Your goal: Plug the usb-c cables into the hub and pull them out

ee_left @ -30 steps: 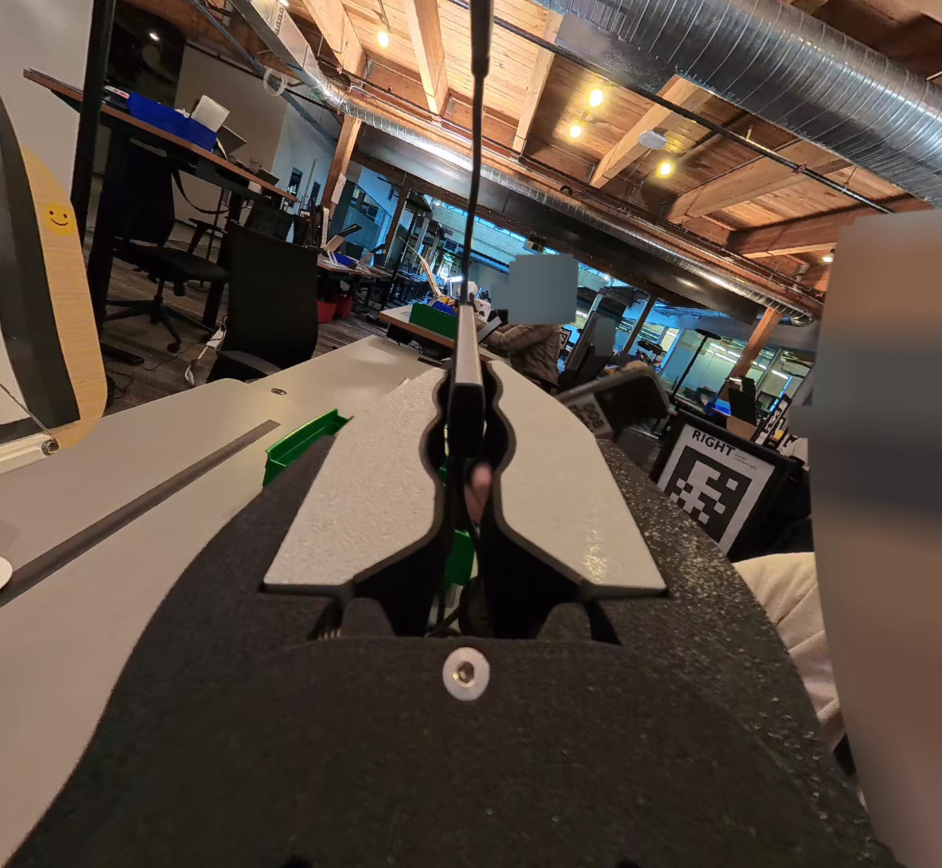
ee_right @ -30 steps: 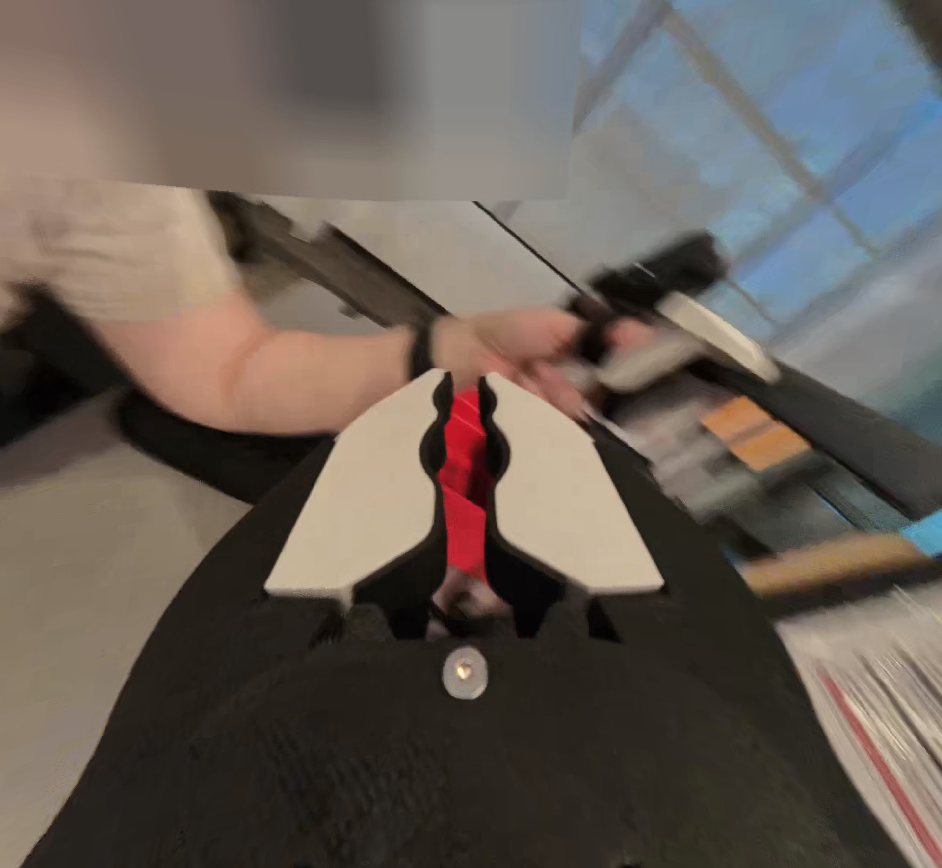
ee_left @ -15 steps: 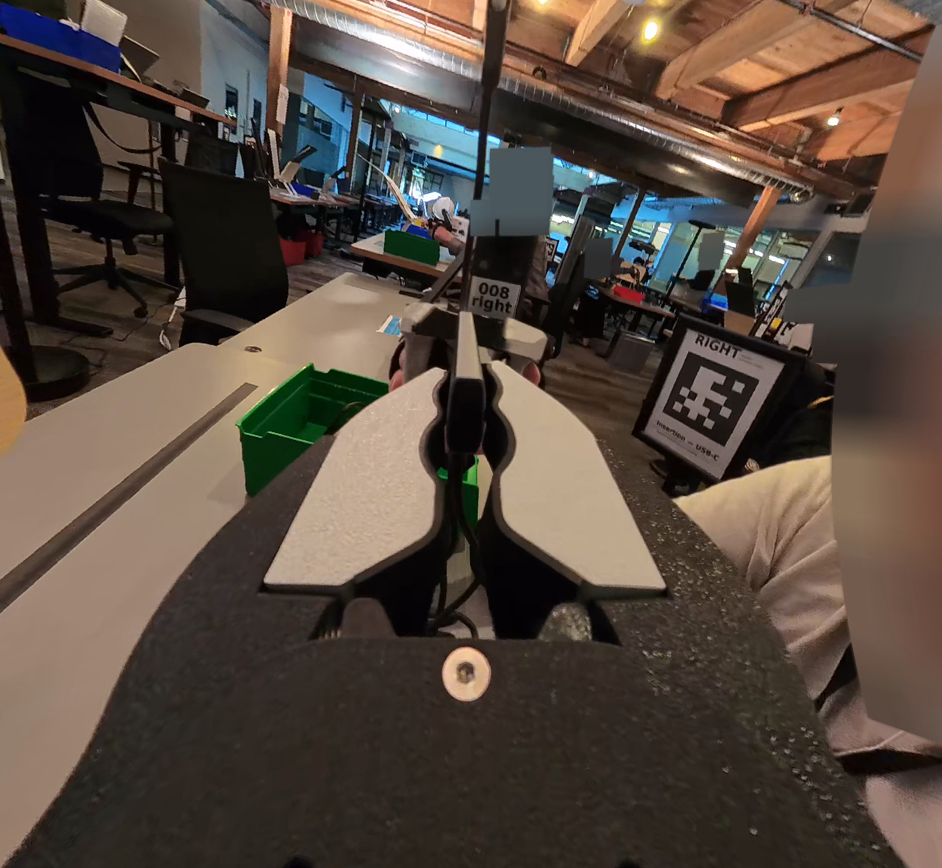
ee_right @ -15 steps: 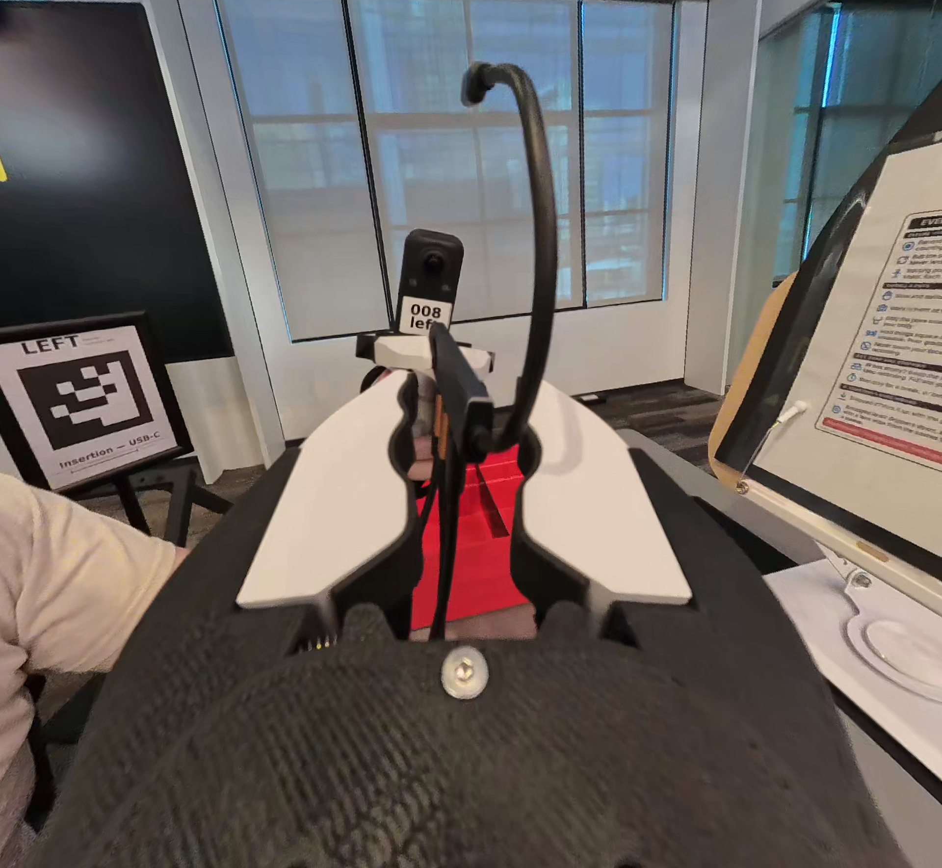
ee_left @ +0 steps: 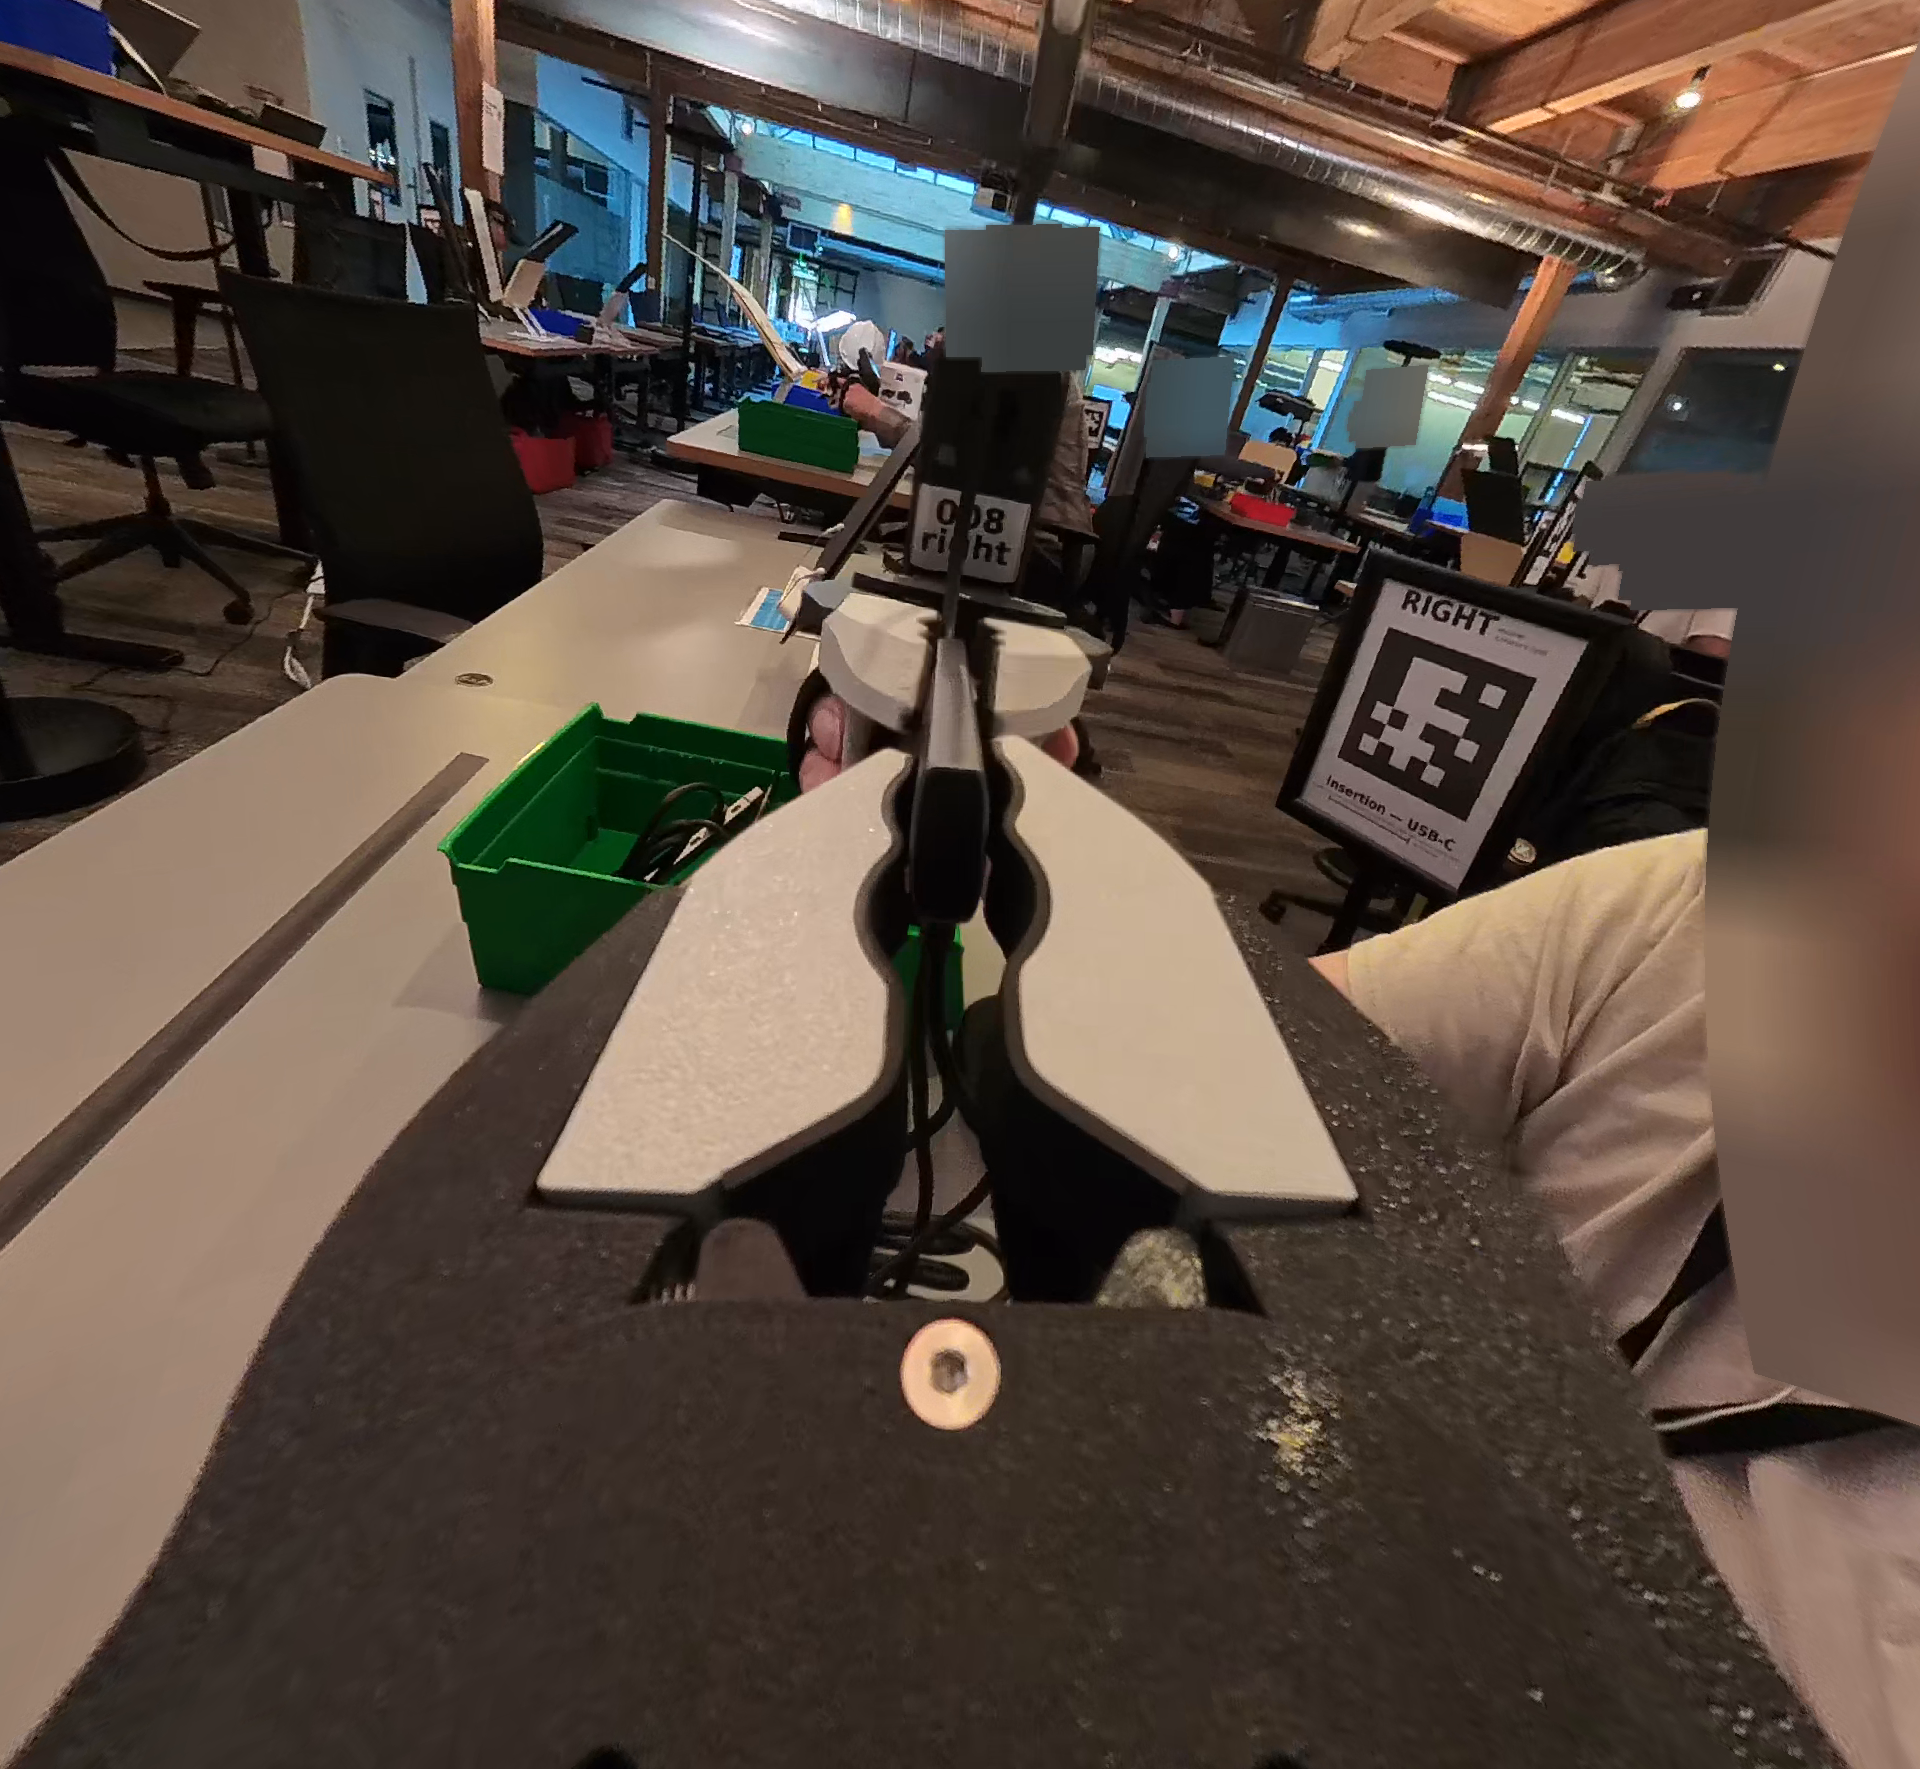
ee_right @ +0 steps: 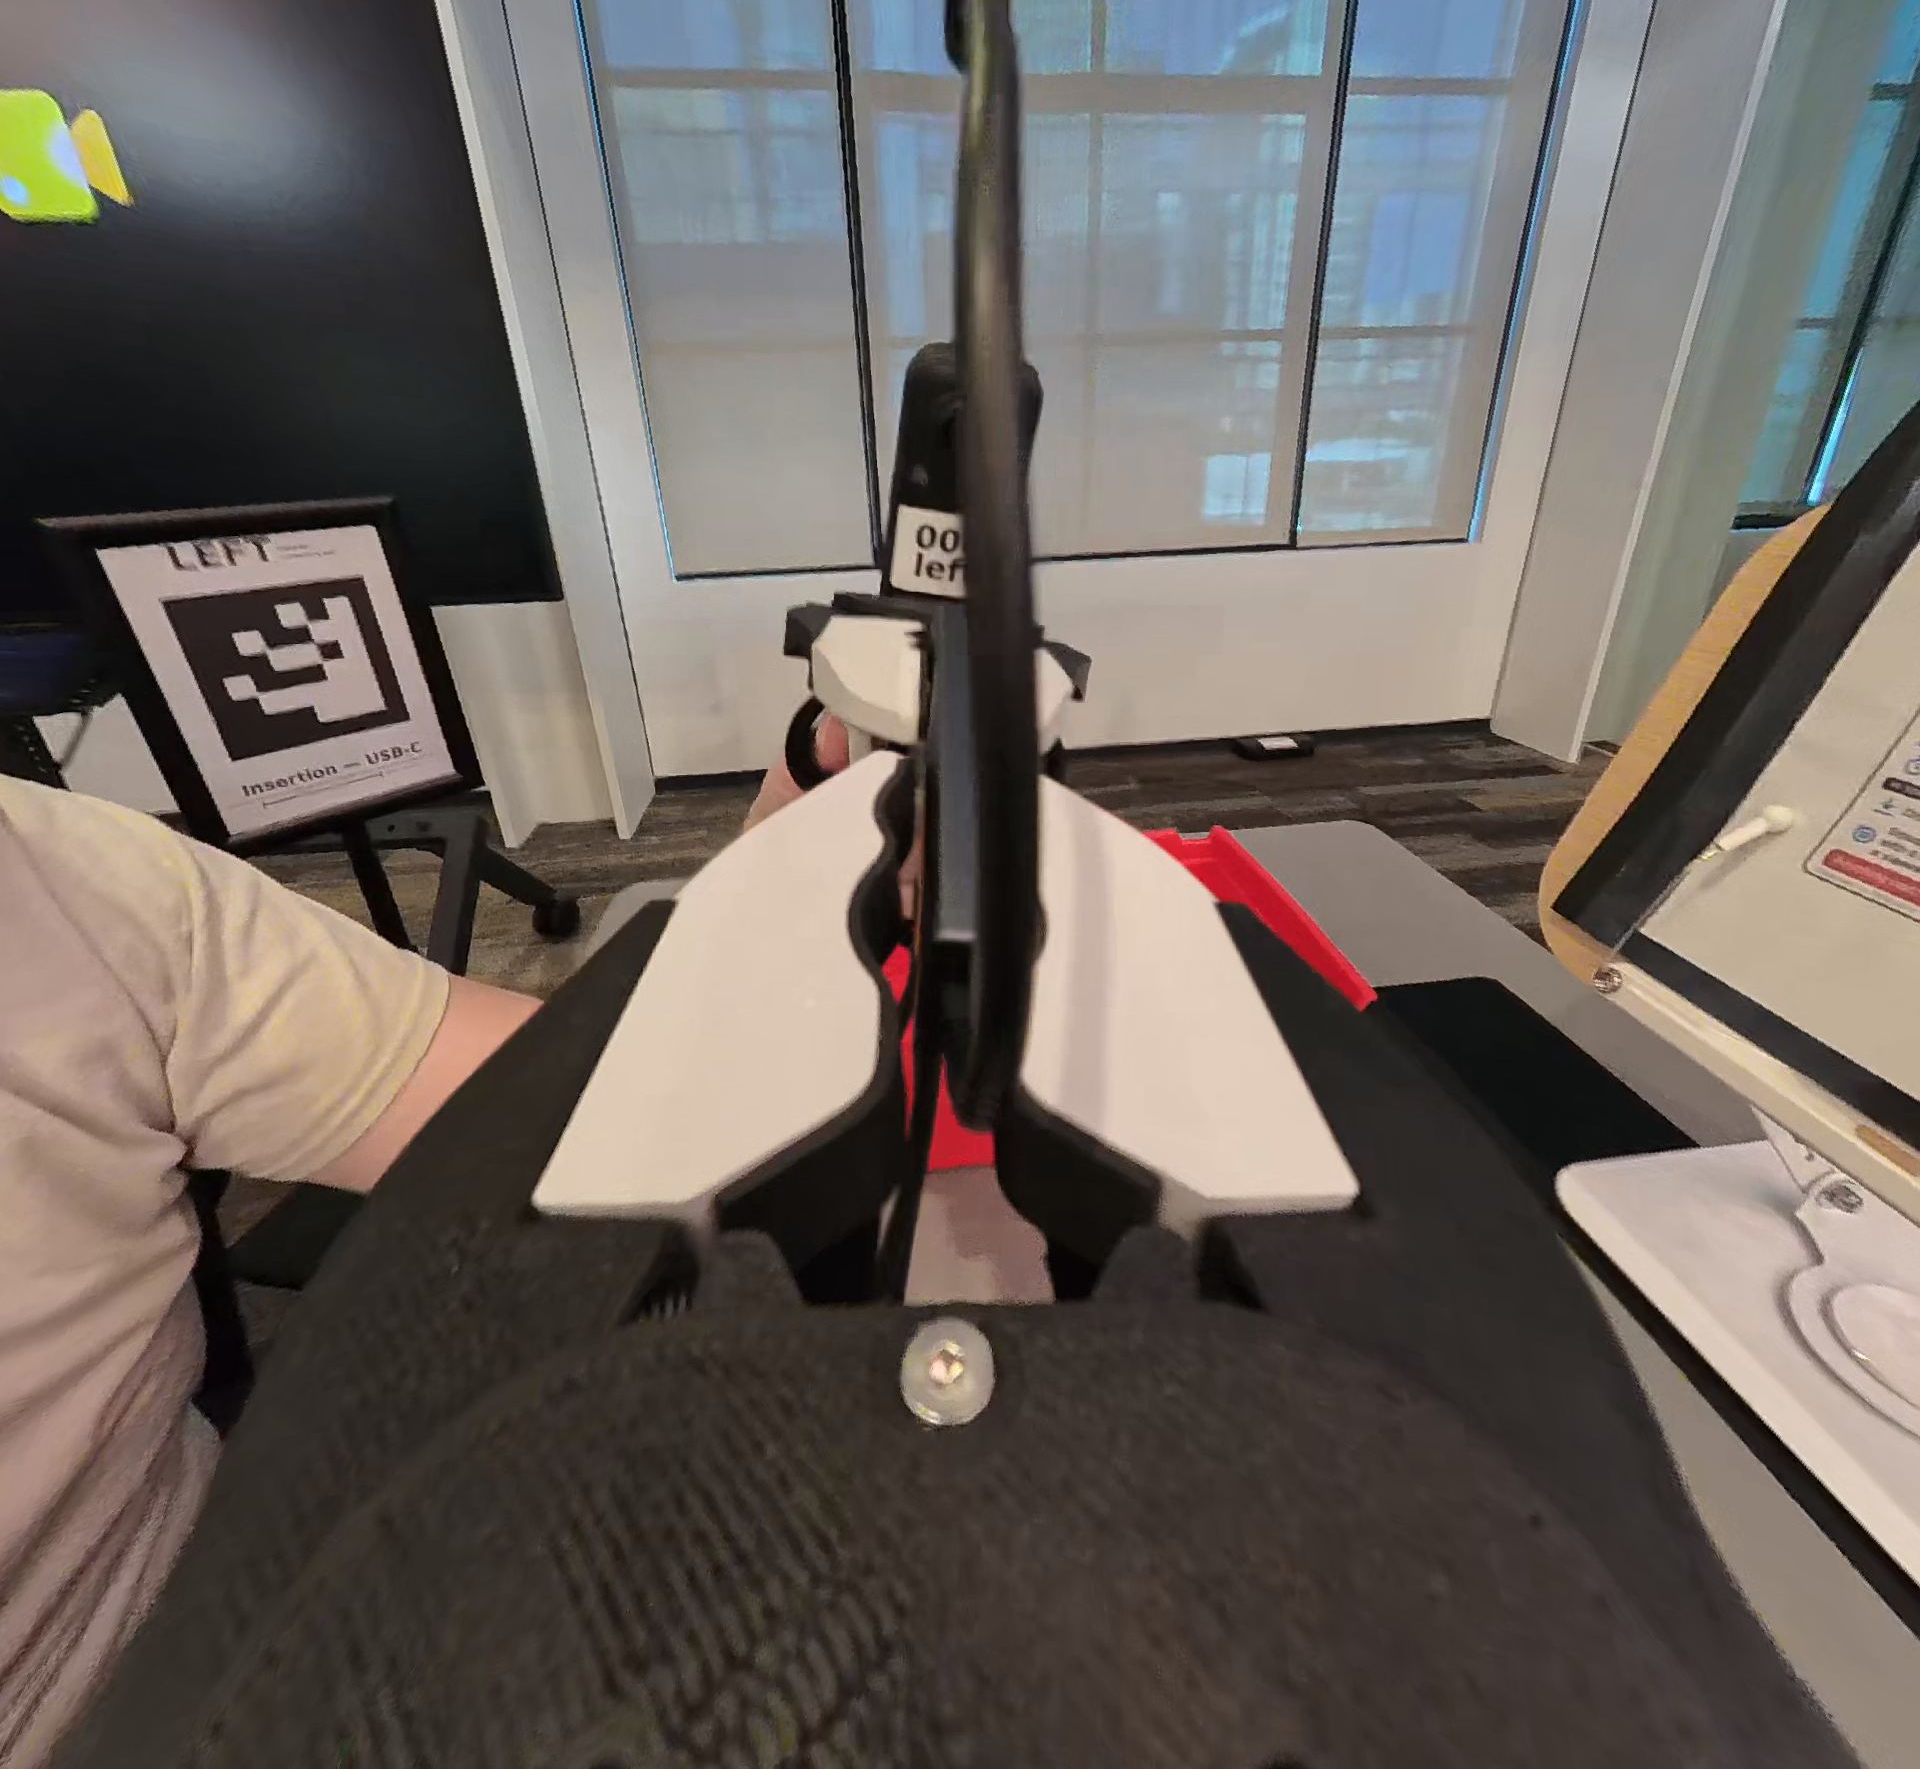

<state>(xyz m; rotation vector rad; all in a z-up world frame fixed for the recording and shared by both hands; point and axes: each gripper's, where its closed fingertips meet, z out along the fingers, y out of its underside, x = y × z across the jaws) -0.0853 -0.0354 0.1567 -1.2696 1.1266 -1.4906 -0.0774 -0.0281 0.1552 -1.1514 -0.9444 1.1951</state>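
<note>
In the left wrist view a green bin [ee_left: 582, 846] with coiled black cables sits on the grey table [ee_left: 156, 940] to the left, and the left gripper [ee_left: 948, 846] is clamped on a black cable plug [ee_left: 948, 836] whose long axis runs straight forward, toward the right gripper facing it close ahead. In the right wrist view the right gripper [ee_right: 961, 846] is closed on the slim, dark, flat-sided hub [ee_right: 956, 784], held on edge and pointing forward at the left gripper, its thick black cord [ee_right: 992, 317] arching up and back over the fingers, with a red bin [ee_right: 1268, 909] behind on the right.
</note>
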